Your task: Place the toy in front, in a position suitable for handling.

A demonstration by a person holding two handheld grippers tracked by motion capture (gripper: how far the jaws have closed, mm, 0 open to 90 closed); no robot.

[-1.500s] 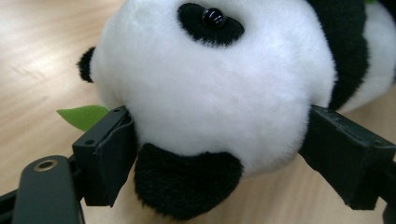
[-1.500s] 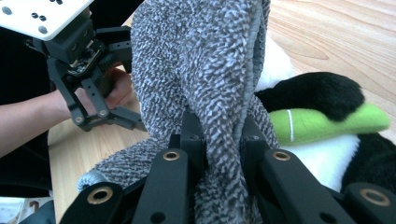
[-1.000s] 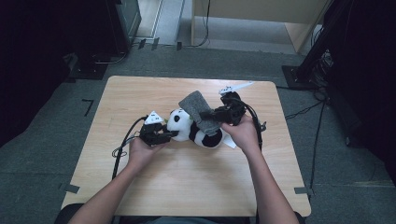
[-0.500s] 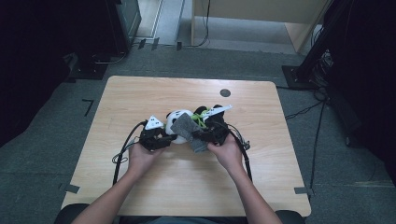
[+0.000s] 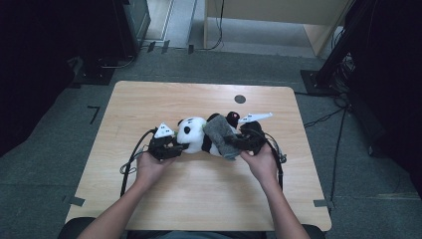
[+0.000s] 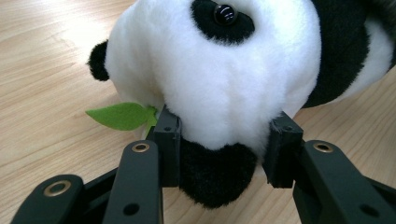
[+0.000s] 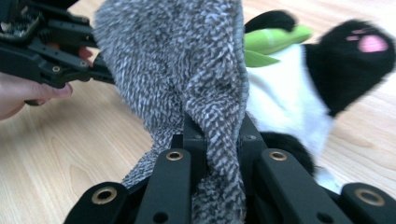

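Note:
A black-and-white plush panda (image 5: 191, 133) lies on its side in the middle of the wooden table (image 5: 199, 199), head toward the left. My left gripper (image 5: 178, 148) is shut on the lower part of the panda's head (image 6: 215, 70), pads pressed into the fur on both sides. A green felt leaf (image 6: 121, 115) sticks out beside the left jaw. My right gripper (image 5: 234, 144) is shut on a grey knitted cloth (image 5: 219, 135), which drapes over the panda's body. In the right gripper view the cloth (image 7: 187, 60) is pinched between the jaws (image 7: 217, 130), with the panda's belly (image 7: 285, 98) and a pink-padded paw (image 7: 369, 44) behind.
A small dark round hole (image 5: 240, 98) sits in the tabletop toward the back. Black cables (image 5: 130, 162) trail from both grippers across the table. Dark equipment and a wooden cabinet (image 5: 278, 12) stand on the floor beyond the far edge.
My right gripper has carried the grey cloth from above the table's back right down and leftward, so it now lies over the panda's body. The left gripper has stayed on the panda's head.

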